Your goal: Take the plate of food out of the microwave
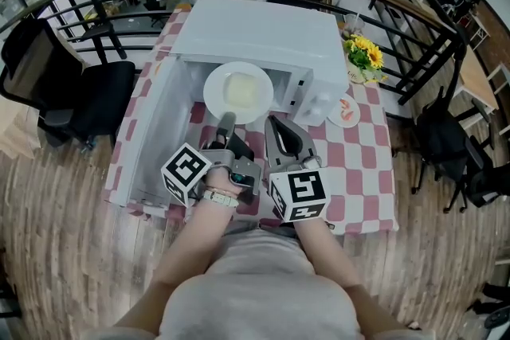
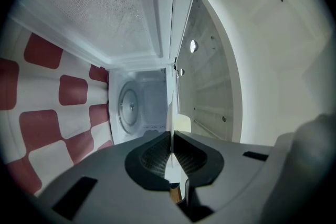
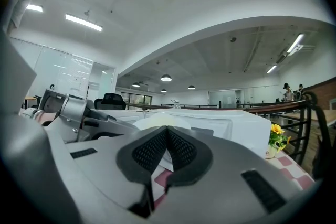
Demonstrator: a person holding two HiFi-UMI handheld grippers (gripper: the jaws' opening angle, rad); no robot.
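The microwave point(image 1: 263, 32) stands on a table with a red and white checked cloth point(image 1: 362, 147), and its door point(image 1: 155, 131) is swung wide open to the left. The white plate point(image 1: 213, 91) carries a pale yellow piece of food point(image 1: 241, 90). It is held in the air just at the mouth of the oven, above the cloth, and it is level in the head view.

The left gripper point(image 1: 226, 122) has its jaws pressed on the near rim of the plate. In the left gripper view this gripper point(image 2: 171, 136) is turned on its side, so the plate point(image 2: 170, 107) shows as a thin white line that runs straight between the two dark pads. The food point(image 2: 182, 122) sits just beside that line. Behind it the oven chamber is open, and the glass turntable point(image 2: 128, 107) lies bare at the bottom of it.

The right gripper point(image 1: 271, 122) hovers just beside the left one, on its right, near the plate's edge but not touching it. Its jaws are pressed together with nothing between them – the right gripper view shows the pads point(image 3: 181, 149) meeting at the tips.

A small pot of yellow flowers point(image 1: 362, 53) stands on the cloth to the right of the microwave, and a small dish point(image 1: 344, 111) lies in front of them.
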